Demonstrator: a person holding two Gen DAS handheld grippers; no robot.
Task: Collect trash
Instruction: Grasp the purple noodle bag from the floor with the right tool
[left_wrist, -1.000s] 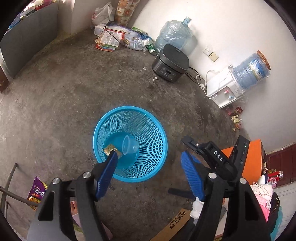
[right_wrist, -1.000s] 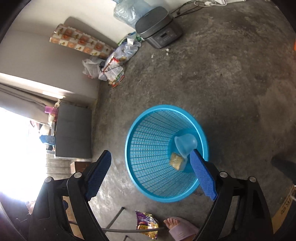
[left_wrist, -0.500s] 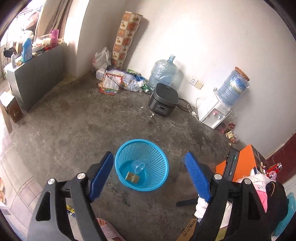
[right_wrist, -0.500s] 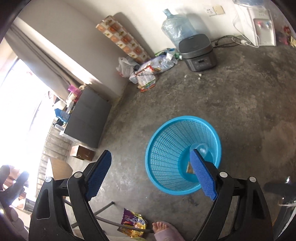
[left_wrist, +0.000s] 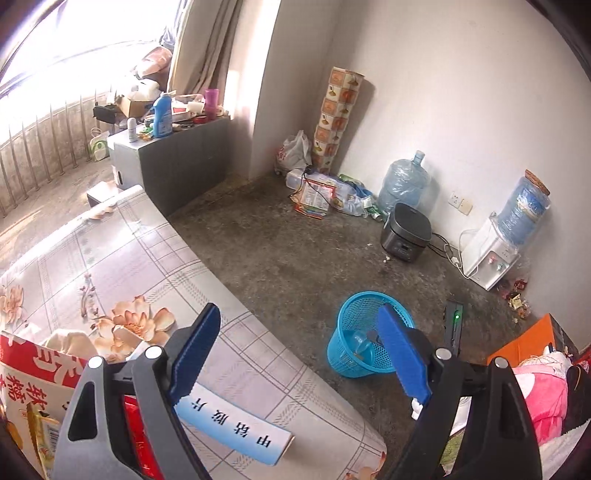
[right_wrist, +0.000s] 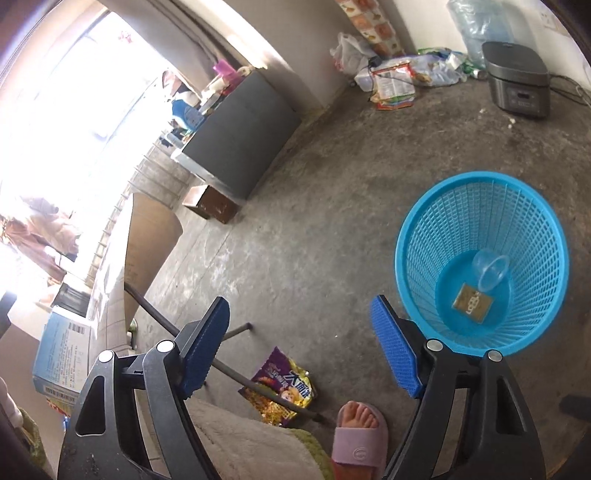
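Left wrist view: held high over the floral-patterned tabletop (left_wrist: 110, 280), facing level across the room toward the white corner walls; the blue plastic mesh basket (left_wrist: 354, 354) sits far below.

Right wrist view: lower, tilted steeply down at the grey concrete floor (right_wrist: 314, 206), with the basket (right_wrist: 461, 206) close at right.

Shared: the basket, the black rice cooker (left_wrist: 406, 238) (right_wrist: 517, 81), and the dark grey cabinet (left_wrist: 177, 155) (right_wrist: 236, 144).
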